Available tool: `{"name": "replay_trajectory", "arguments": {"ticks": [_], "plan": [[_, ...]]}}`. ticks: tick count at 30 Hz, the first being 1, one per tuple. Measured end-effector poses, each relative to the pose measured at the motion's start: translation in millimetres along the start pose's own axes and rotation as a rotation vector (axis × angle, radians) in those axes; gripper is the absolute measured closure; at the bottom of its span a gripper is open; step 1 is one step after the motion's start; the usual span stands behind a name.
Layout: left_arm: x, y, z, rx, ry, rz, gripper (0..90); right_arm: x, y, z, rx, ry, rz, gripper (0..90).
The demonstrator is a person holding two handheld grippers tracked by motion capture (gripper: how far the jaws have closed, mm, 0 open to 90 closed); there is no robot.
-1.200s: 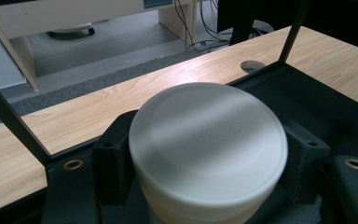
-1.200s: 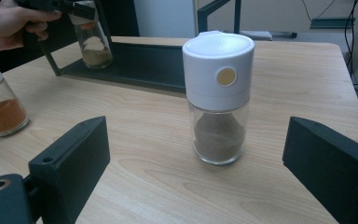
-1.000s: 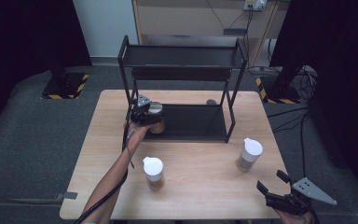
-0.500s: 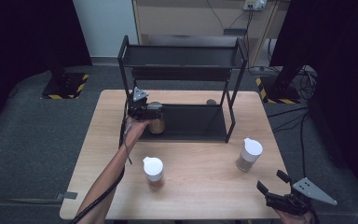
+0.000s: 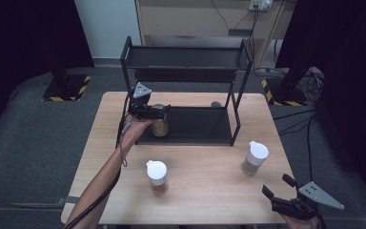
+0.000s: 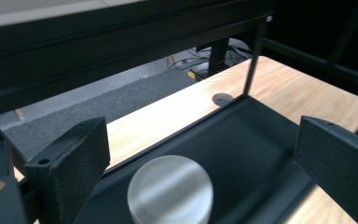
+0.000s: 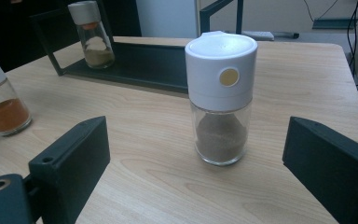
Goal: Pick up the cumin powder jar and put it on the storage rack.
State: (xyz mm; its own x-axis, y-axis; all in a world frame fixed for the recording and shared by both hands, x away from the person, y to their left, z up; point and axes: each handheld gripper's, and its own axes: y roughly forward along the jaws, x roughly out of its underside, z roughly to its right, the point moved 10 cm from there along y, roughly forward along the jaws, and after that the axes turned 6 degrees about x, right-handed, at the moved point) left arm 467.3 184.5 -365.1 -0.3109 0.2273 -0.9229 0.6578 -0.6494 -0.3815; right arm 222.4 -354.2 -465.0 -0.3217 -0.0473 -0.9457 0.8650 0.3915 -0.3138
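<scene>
Our left gripper (image 5: 158, 112) hangs at upper left of the high view, its fingers (image 6: 70, 161) just opened wide and clear of the spice jar (image 6: 170, 189), which stands upright on the rack's lower shelf (image 6: 242, 154) directly below them. The right gripper (image 5: 279, 193) waits, fingers spread and empty, nearest the pepper shaker (image 7: 220, 95) (smooth white cap, clear glass, upright) on the pale wood-grain surface (image 7: 144, 140), straight ahead between its fingers.

Jar (image 6: 170, 189) body below frame edge
</scene>
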Motion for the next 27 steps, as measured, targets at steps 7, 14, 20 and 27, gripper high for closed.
{"name": "replay_trajectory", "arguments": {"ticks": [7,14,20,27], "plan": [[-3.8,-22.5,4.8,0.058,0.010,0.034,3.7,-0.1,0.2,-0.3,0.002,-0.002,-0.002,7.5],[-0.5,-45.3,9.6,0.121,0.032,0.063,4.0,-0.3,0.2,-0.9,0.002,-0.006,-0.003,7.5],[4.6,-67.2,15.6,0.150,0.062,0.083,4.2,-0.4,0.5,-1.2,0.004,-0.007,-0.005,7.5],[15.3,-90.8,27.2,0.133,0.104,0.075,4.5,-0.5,1.0,-1.6,0.005,-0.011,-0.008,7.5]]}}
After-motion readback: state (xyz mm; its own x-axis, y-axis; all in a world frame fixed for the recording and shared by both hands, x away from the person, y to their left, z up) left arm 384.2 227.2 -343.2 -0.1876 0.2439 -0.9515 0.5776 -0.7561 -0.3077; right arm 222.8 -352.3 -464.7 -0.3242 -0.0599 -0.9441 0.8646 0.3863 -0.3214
